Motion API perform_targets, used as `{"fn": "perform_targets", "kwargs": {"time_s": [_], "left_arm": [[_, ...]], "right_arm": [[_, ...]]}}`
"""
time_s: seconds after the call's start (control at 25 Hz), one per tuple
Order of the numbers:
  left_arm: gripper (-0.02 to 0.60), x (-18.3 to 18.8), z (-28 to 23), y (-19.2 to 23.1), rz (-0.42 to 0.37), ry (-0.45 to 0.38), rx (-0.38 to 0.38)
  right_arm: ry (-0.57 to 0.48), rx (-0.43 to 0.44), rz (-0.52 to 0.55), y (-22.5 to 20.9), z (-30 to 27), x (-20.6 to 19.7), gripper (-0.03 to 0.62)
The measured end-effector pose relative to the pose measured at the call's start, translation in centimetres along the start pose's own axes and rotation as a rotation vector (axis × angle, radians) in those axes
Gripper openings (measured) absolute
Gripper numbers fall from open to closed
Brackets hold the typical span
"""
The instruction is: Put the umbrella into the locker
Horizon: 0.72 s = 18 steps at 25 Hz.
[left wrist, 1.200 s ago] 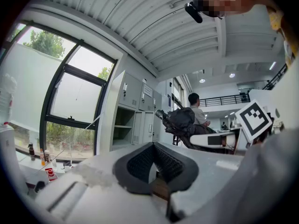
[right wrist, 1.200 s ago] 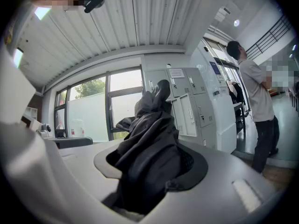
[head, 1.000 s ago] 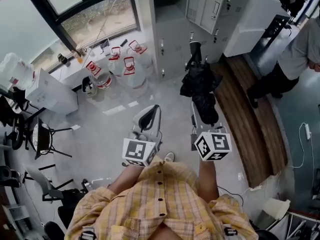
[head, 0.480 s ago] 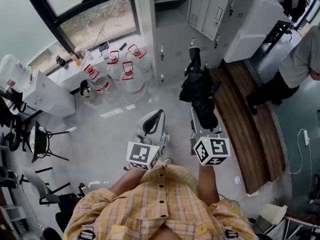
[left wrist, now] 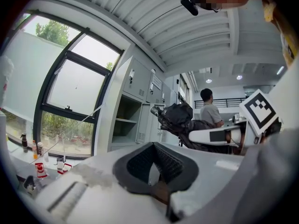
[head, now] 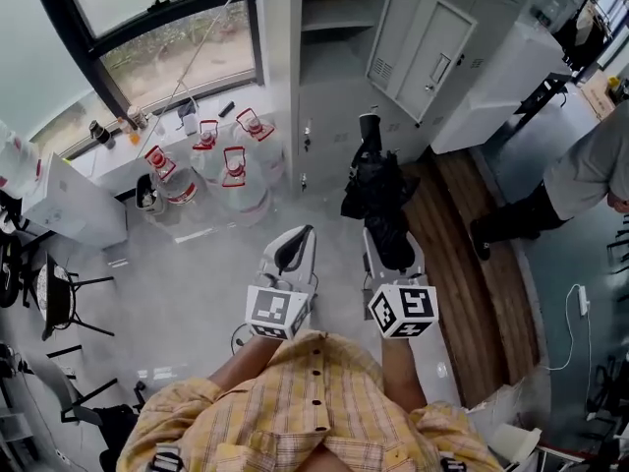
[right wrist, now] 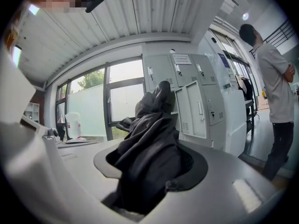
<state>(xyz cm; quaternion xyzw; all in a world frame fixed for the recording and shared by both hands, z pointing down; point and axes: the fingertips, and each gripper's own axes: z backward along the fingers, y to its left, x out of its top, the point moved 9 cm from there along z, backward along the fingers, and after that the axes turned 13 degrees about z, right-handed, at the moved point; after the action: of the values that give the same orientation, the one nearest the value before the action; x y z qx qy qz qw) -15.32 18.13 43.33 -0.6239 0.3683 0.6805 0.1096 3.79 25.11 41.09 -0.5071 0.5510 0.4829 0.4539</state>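
Note:
A folded black umbrella (head: 378, 190) juts forward, handle end first, from my right gripper (head: 373, 234), which is shut on its bunched fabric (right wrist: 149, 143). It points at the grey locker (head: 329, 23), whose door (head: 421, 39) hangs open to the right, showing a shelf inside. Beside it on the left, my left gripper (head: 303, 232) is held level with nothing in it, its black pads (left wrist: 168, 160) meeting at the tips. In the left gripper view the open locker bay (left wrist: 126, 120) stands ahead and the umbrella (left wrist: 177, 118) shows at the right.
Several water jugs (head: 221, 160) with red handles stand left of the locker under the window. A person (head: 590, 175) stands at the right near more lockers (right wrist: 201, 101). A wooden floor strip (head: 462, 234) runs along the right. A chair (head: 54, 298) and a white box (head: 69, 205) are at the left.
Both grippers and the umbrella have moved forward towards the locker. The open door and shelf now show larger and closer, and the jugs have slid down the picture.

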Motion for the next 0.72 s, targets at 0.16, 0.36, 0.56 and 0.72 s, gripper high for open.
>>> {"fn": "perform_targets", "kwargs": {"time_s": [0.16, 0.36, 0.56, 0.72], "left_arm": [[-0.003, 1.6, -4.2, 2.7, -0.015, -0.009, -0.007], [-0.003, 4.5, -10.9, 6.3, -0.012, 0.001, -0.025], [-0.003, 7.1, -16.1, 9.4, -0.006, 0.0, -0.04], [-0.003, 7.3, -19.5, 12.0, -0.021, -0.002, -0.067]], "right_arm": [[0.034, 0.011, 0.0, -0.9, -4.7, 0.5, 0.219], [0.046, 0.006, -0.001, -2.9, -11.9, 1.9, 0.219], [0.051, -0.012, 0.0, -4.5, -17.8, 2.5, 0.221], [0.063, -0.029, 0.001, -5.7, -21.4, 2.4, 0.221]]}}
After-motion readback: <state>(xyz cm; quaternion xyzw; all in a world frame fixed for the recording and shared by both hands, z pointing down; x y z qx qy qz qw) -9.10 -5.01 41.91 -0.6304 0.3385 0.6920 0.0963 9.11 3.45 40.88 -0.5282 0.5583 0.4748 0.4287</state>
